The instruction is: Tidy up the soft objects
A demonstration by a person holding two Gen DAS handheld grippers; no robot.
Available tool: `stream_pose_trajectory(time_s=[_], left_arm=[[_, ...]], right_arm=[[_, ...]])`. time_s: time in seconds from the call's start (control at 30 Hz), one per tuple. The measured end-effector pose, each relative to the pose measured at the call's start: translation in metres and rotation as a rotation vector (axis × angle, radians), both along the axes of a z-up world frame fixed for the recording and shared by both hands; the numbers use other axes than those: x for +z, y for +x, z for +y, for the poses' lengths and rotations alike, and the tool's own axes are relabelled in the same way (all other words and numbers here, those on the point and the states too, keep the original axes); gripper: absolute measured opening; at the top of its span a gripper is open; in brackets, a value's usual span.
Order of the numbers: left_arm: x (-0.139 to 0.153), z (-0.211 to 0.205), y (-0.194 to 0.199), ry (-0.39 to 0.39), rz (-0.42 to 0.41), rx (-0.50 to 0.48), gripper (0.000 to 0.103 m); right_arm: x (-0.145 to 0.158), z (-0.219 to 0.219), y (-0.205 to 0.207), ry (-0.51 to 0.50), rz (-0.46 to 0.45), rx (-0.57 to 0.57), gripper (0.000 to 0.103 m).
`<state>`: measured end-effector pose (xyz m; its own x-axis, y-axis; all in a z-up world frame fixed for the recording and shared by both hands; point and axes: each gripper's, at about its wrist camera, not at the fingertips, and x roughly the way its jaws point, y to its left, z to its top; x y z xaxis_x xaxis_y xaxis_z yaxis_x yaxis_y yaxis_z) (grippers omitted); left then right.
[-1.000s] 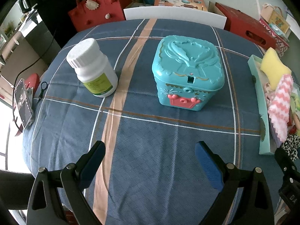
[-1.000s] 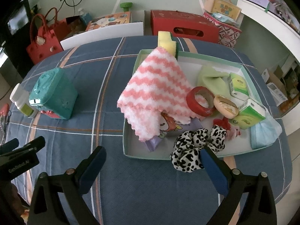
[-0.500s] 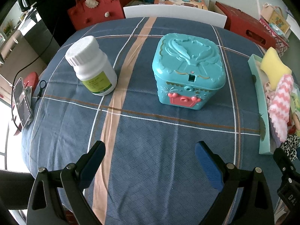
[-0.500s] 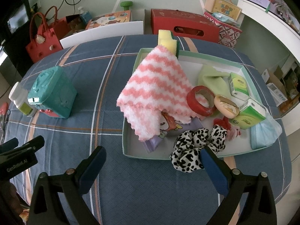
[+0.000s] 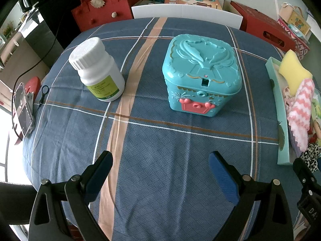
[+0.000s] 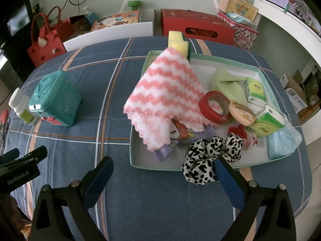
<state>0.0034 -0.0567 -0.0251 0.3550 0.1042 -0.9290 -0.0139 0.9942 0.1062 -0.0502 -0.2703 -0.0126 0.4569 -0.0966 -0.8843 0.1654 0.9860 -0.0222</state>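
Fingers (image 5: 101, 165) of both grippers spread, empty; only the right wrist view shows the leopard scrunchie (image 6: 208, 156) whole.

Ahead of the left tongs stand a glossy moulded-plastic teal box (image 5: 202, 74) and a smooth white plastic bottle (image 5: 97, 70) on matt woven cloth (image 5: 160, 150). Beyond the right tongs a fluffy pink-and-white towel (image 6: 168, 98) drapes over a porous yellow sponge (image 6: 177, 42); the leopard scrunchie (image 6: 208, 156) looks satiny
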Motion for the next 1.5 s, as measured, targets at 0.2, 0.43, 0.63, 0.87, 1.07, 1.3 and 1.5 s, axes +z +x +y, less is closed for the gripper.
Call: stream_pose_trajectory(time_s=[0.2, 0.43, 0.63, 0.87, 1.07, 1.3, 1.5], left_arm=[[-0.0019, -0.0008, 0.0003, -0.009, 0.006, -0.002, 0.096], [-0.0034, -0.0010, 0.0001, -0.011, 0.008, -0.002, 0.096], [-0.0027, -0.0010, 0.0001, -0.011, 0.007, -0.001, 0.096], [-0.0029, -0.0008, 0.0000, -0.011, 0.008, -0.003, 0.096], [-0.0032, -0.0003, 0.0002, -0.011, 0.008, -0.003, 0.096], [-0.0010, -0.0019, -0.0014, -0.007, 0.001, -0.009, 0.096], [0.0026, -0.0041, -0.0021, -0.007, -0.008, -0.012, 0.096]], right_arm=[[0.0000, 0.0001, 0.0000, 0.001, -0.001, 0.000, 0.102], [-0.0005, -0.0003, -0.0003, 0.000, 0.000, 0.000, 0.102], [-0.0003, 0.0000, -0.0001, 0.000, 0.000, 0.000, 0.102], [-0.0008, 0.0000, -0.0003, 0.000, 0.000, -0.001, 0.102], [-0.0006, 0.0002, 0.0001, -0.001, 0.001, 0.000, 0.102], [-0.0009, 0.0002, 0.0002, -0.001, 0.001, 0.000, 0.102], [-0.0015, -0.0001, -0.0001, -0.002, 0.002, 0.000, 0.102]])
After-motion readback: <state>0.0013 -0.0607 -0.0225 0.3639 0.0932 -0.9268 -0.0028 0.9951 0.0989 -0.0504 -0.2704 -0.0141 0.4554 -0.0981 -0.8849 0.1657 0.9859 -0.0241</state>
